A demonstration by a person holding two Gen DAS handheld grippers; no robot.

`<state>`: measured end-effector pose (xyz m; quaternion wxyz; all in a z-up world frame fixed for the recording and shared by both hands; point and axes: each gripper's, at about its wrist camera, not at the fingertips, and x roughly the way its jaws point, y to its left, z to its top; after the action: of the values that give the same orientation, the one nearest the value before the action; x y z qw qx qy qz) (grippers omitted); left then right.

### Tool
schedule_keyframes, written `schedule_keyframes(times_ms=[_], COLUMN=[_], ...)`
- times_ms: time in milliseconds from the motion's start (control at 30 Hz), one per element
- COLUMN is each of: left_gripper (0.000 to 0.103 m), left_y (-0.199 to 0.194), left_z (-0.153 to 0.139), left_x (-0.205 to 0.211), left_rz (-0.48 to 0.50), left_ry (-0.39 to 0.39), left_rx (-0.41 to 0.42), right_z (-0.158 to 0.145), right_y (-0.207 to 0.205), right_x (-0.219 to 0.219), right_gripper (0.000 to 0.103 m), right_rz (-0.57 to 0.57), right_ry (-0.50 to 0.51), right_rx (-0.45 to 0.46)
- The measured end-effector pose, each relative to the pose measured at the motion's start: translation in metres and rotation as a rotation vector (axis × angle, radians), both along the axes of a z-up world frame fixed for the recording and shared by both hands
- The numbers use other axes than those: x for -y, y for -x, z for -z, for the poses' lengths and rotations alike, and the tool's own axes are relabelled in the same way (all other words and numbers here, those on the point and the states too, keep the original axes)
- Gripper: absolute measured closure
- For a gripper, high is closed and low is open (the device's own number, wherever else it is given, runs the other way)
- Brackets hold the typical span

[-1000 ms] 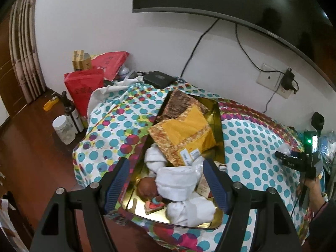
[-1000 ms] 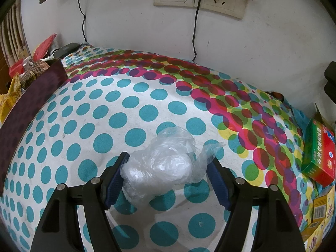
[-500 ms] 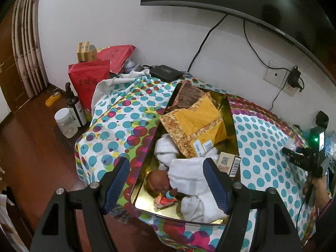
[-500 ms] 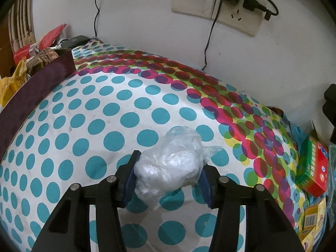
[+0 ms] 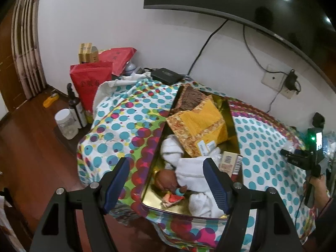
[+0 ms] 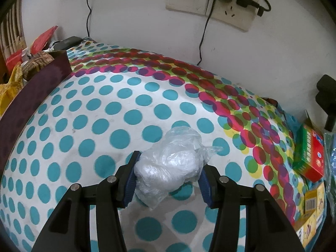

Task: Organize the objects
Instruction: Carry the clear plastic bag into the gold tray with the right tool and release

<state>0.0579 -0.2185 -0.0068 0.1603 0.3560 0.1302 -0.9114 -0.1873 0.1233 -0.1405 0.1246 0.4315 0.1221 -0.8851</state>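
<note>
Right gripper (image 6: 168, 175) clamped on crumpled plastic bag (image 6: 172, 163) (bulging beyond the fingertips). Left gripper (image 5: 167, 180) spread wide, empty, above tray (image 5: 156, 157).

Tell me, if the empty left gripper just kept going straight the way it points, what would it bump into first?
Most likely the white cloth lying in the gold tray: it sits right between the open fingers of the left gripper. Depth is hard to judge through the fisheye.
</note>
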Motion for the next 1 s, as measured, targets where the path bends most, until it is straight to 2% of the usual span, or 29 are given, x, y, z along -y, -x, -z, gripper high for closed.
schedule_keyframes(times_ms=[100,300,433,633,767,1000], left_gripper=[0.029,0.029,0.029,0.029,0.029,0.029], left_y=[-0.001,-0.009,-0.017,-0.024,-0.026,-0.027], left_z=[0.003,0.005,0.004,0.004,0.005,0.010], left_x=[0.000,0.003,0.012,0.025,0.032,0.043], left_rz=[0.017,0.004,-0.016,-0.042,-0.050,-0.065], left_ry=[-0.025,-0.013,-0.017,-0.010,-0.012,-0.001], left_rx=[0.002,0.005,-0.001,-0.005,-0.006,0.004], right_z=[-0.014,-0.050,-0.076,-0.100,-0.100,-0.079], right_y=[-0.012,-0.033,-0.047,-0.070,-0.077,-0.084], right_x=[0.012,0.049,0.089,0.156,0.197,0.244], right_gripper=[0.055,0.055,0.054,0.054,0.054,0.054], right_rz=[-0.021,-0.103,-0.170,-0.301,-0.367,-0.423], right_ry=[0.037,0.138,0.200,0.277,0.275,0.230], right_rx=[-0.014,-0.025,-0.027,-0.002,0.010,0.049])
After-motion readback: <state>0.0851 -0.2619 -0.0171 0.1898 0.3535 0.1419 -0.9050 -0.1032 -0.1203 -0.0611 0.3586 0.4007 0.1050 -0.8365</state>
